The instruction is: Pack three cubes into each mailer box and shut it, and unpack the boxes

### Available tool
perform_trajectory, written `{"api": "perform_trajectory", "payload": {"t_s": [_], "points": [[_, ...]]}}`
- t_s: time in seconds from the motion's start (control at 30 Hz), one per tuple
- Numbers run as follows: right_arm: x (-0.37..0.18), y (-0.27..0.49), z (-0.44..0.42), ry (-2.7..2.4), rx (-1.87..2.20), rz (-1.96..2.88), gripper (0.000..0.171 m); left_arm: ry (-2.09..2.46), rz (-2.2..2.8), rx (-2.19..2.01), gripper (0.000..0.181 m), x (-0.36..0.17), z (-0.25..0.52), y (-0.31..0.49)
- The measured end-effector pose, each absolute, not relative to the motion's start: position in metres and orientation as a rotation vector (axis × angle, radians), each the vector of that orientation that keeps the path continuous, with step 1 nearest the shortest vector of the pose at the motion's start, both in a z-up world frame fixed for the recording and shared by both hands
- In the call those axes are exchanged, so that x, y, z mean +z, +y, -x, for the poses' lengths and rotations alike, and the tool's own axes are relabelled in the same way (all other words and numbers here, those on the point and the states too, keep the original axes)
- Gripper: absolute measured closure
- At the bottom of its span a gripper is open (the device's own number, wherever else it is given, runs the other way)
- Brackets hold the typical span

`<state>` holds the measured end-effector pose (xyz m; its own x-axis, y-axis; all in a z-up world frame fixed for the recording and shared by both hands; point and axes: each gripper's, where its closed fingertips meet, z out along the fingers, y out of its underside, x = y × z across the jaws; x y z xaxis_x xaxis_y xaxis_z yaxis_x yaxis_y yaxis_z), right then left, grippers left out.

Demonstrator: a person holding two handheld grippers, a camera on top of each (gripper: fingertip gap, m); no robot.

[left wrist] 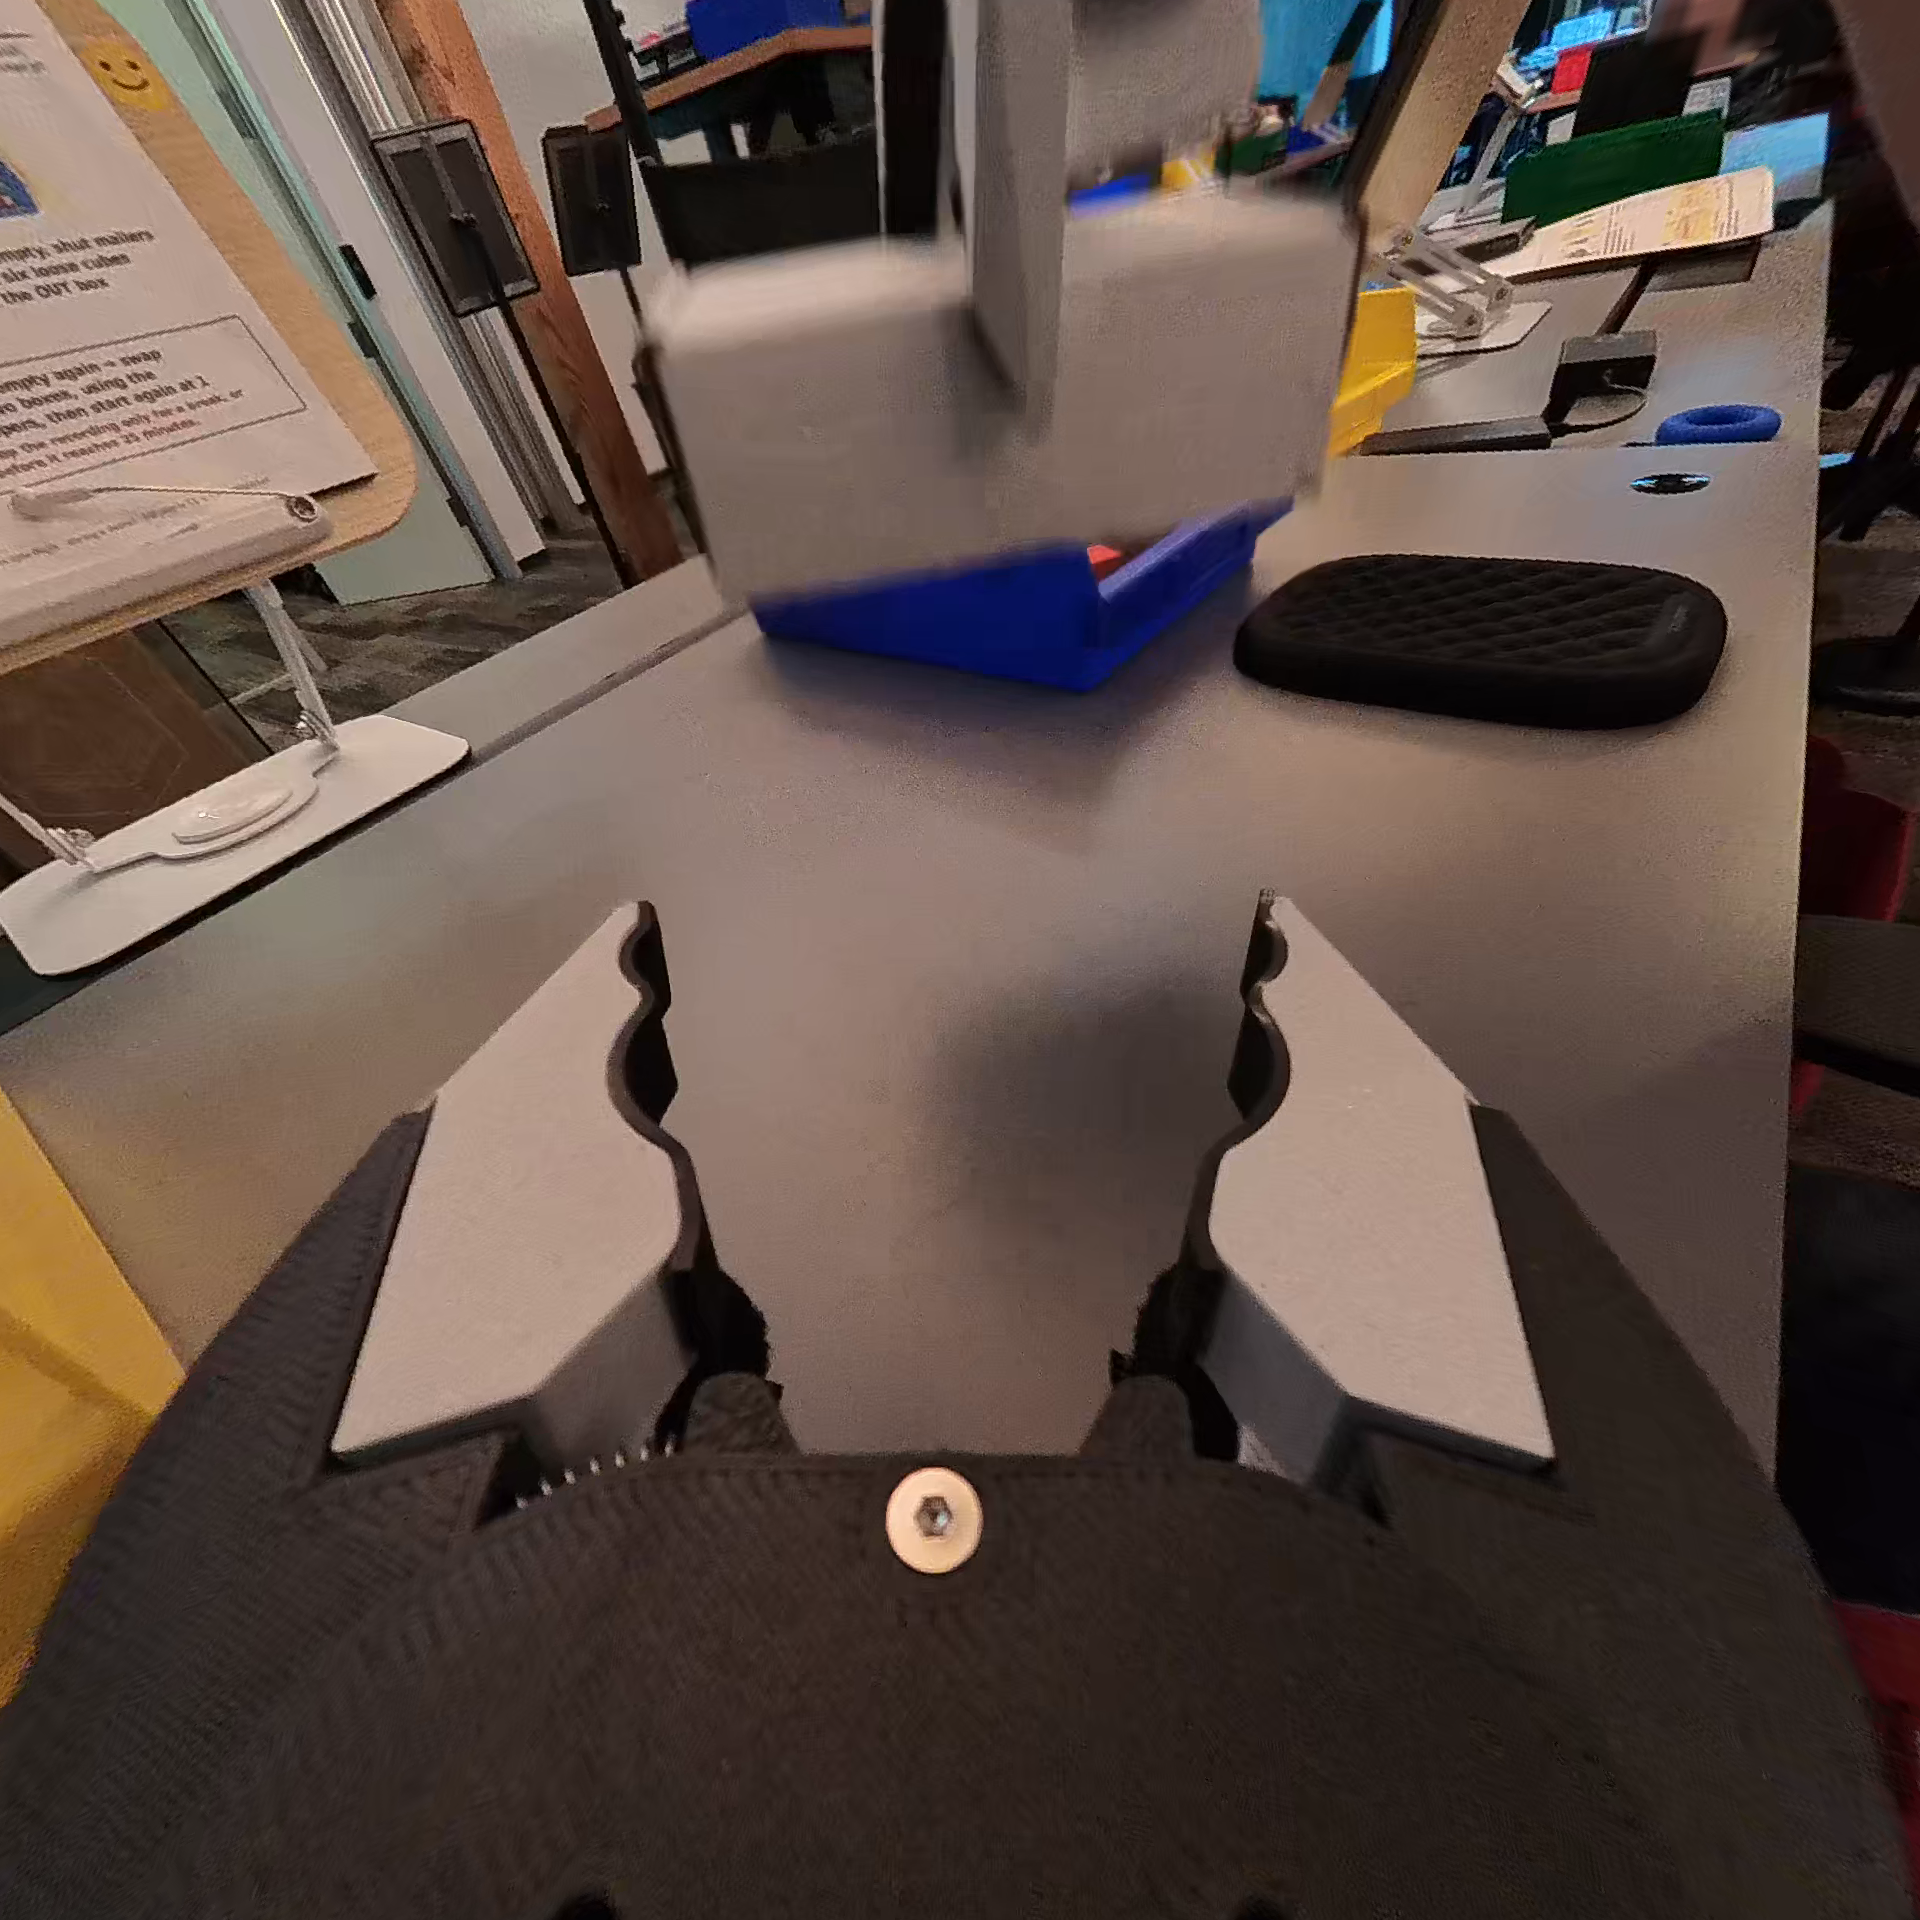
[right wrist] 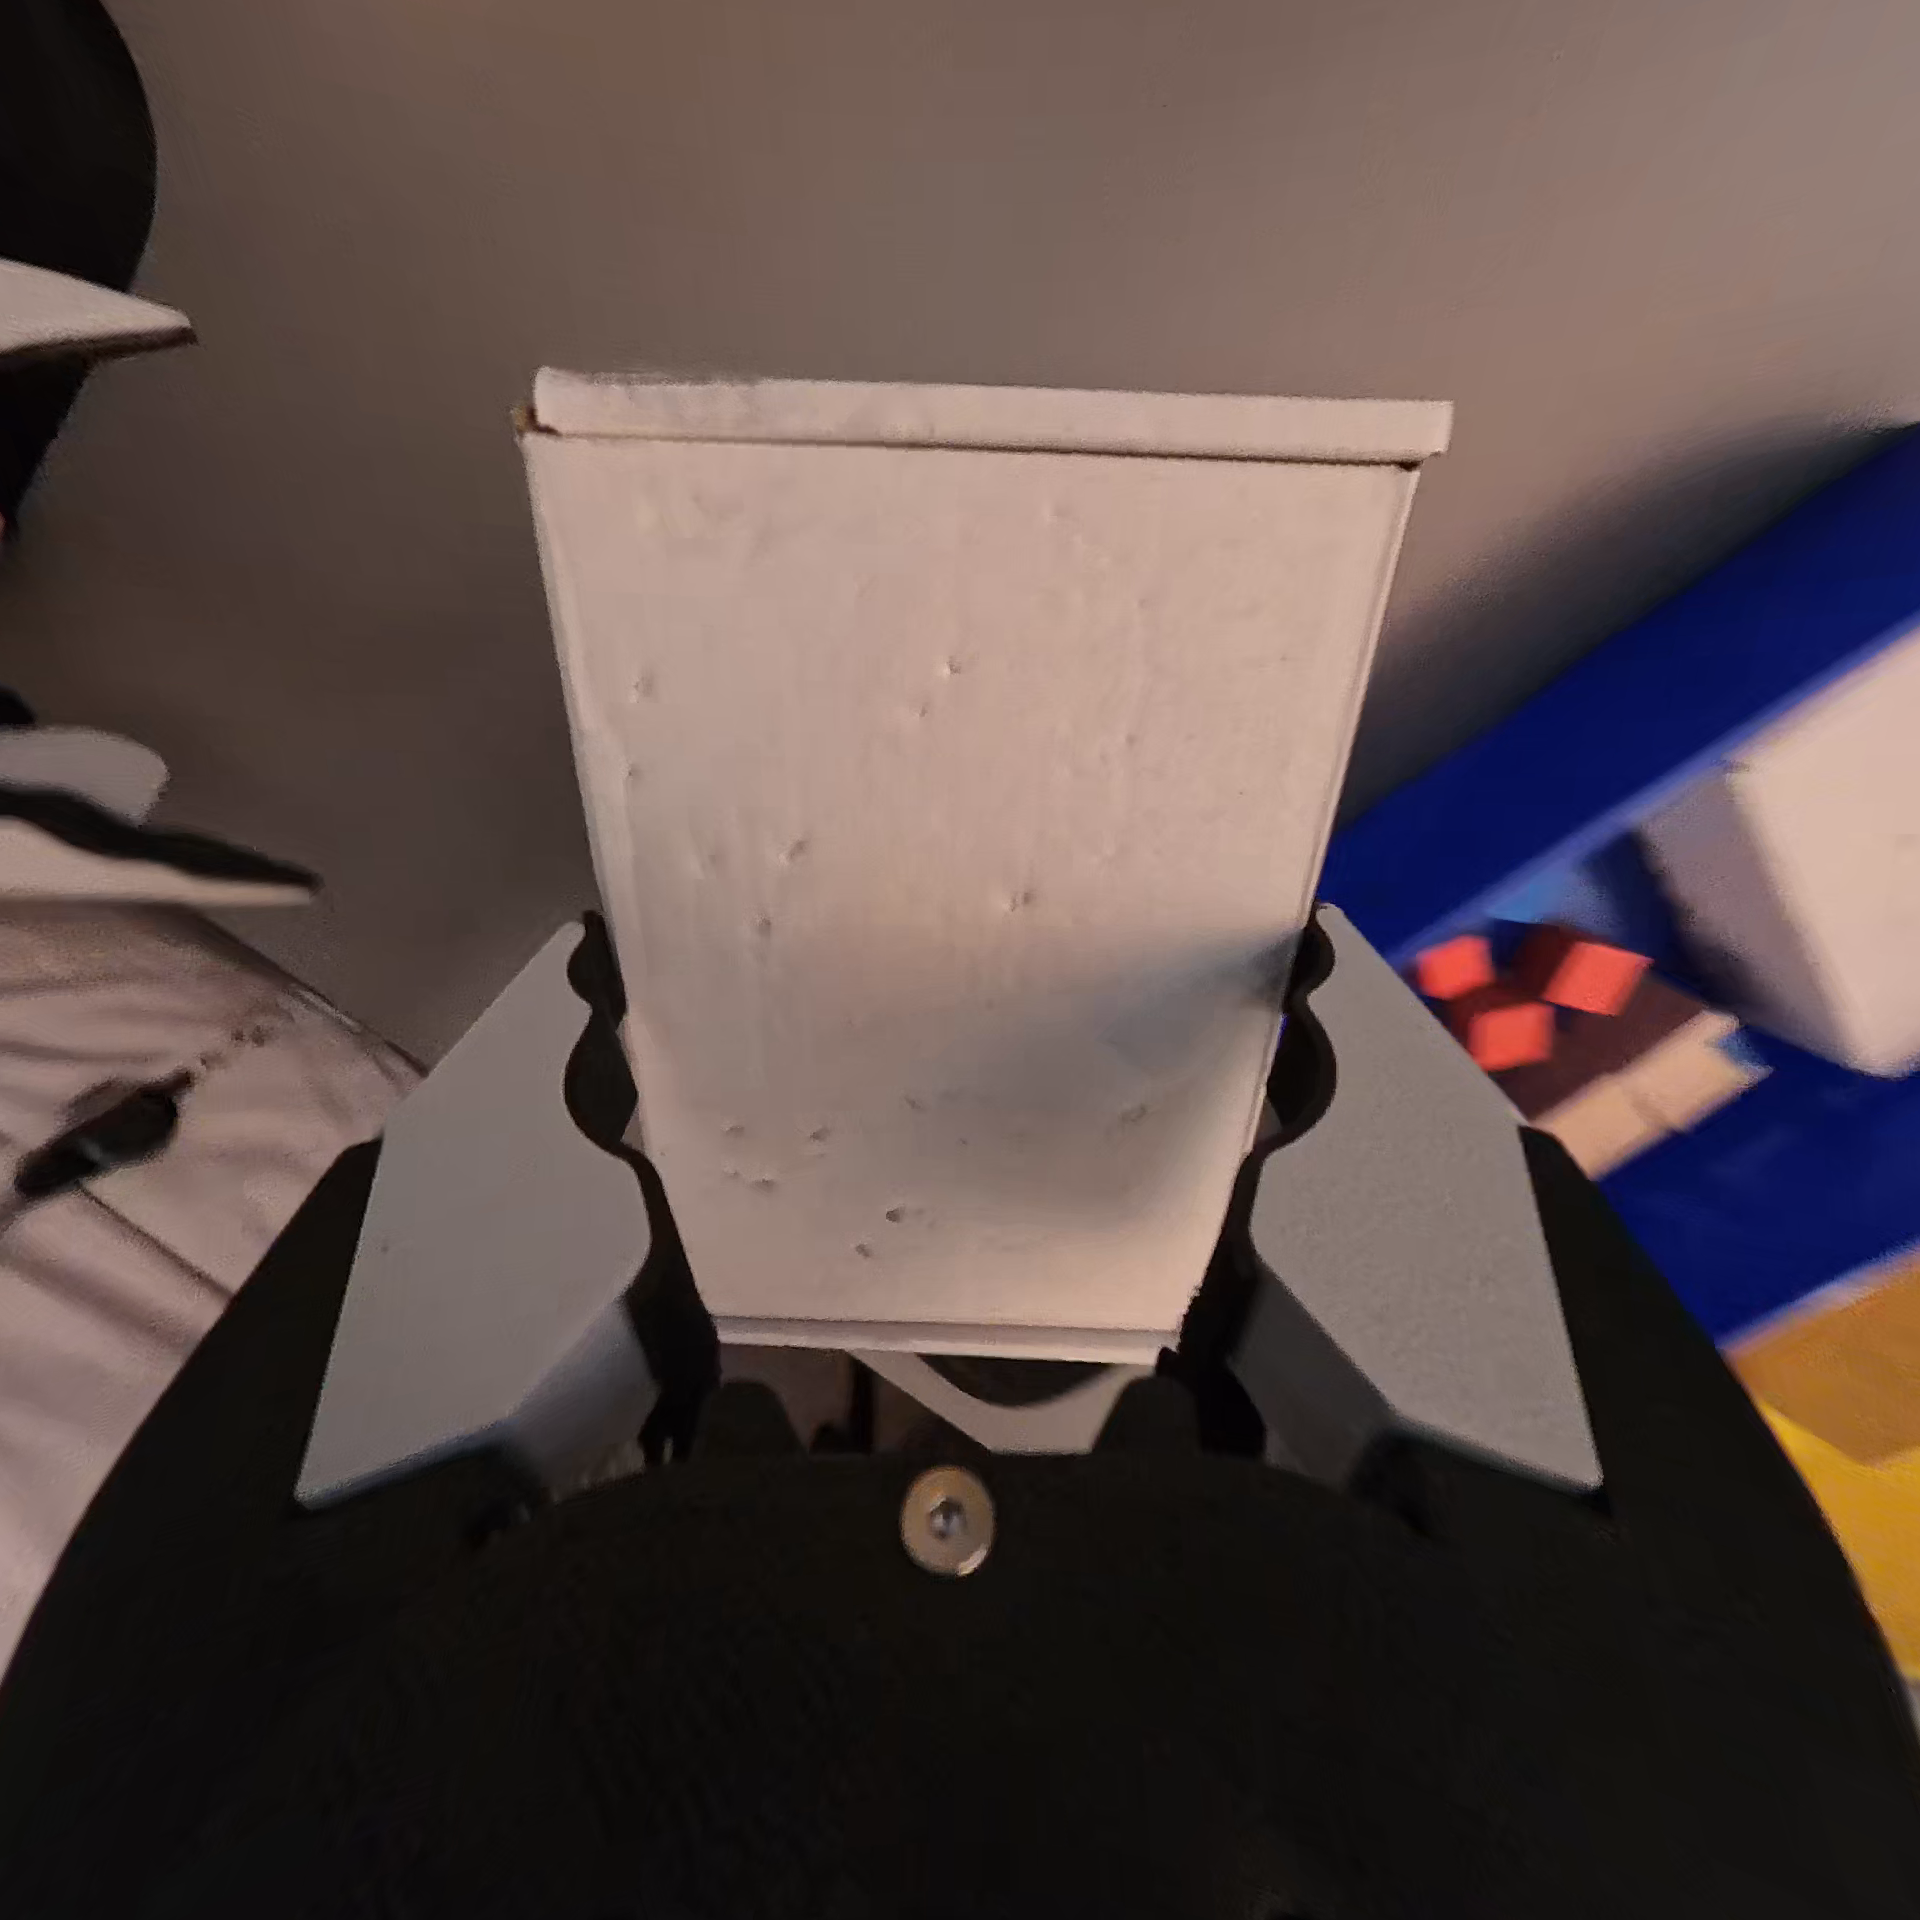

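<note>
1. Two tools are in view: the right tool [right wrist: 951,1049] clamps a closed white cardboard mailer box [right wrist: 956,831] by its two side walls, its lid edge at the far end.
2. Seen from the left wrist view, that mailer box [left wrist: 997,395] hangs blurred in the air above the grey surface [left wrist: 935,935], in front of a blue plastic bin [left wrist: 997,613].
3. Spread wide with nothing between its fingers, the left tool [left wrist: 951,997] hovers over the near part of the surface.
4. Right of the held box, the blue plastic bin [right wrist: 1621,831] contains three red cubes [right wrist: 1517,997] and a second white box [right wrist: 1808,904].
5. Farther right on the surface lies a black padded mat [left wrist: 1481,639].
</note>
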<state>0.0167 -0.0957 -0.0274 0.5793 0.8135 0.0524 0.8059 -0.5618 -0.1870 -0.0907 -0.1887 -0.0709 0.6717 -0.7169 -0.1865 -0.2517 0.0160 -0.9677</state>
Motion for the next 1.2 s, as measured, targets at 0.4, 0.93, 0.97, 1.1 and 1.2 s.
{"api": "perform_trajectory", "payload": {"t_s": [0.4, 0.93, 0.97, 1.1, 1.2], "points": [[-0.005, 0.065, -0.171, -1.657, 0.012, 2.496, 0.045, 0.886, 1.588, -0.395, 0.072, -0.082, 0.083, -0.187], [-0.087, 0.173, -0.235, -2.031, -0.581, 2.249, 0.041, 1.029, 1.695, -0.383, 0.070, -0.115, 0.068, -0.184], [-0.086, 0.173, -0.234, -2.039, -0.596, 2.212, 0.042, 1.031, 1.698, -0.381, 0.070, -0.116, 0.068, -0.184], [-0.068, 0.176, -0.236, -1.876, -0.652, 2.105, 0.043, 1.028, 1.702, -0.389, 0.070, -0.116, 0.068, -0.184], [-0.030, 0.169, -0.213, -1.523, -0.419, 1.946, 0.055, 1.010, 1.688, -0.406, 0.070, -0.112, 0.069, -0.184]]}}
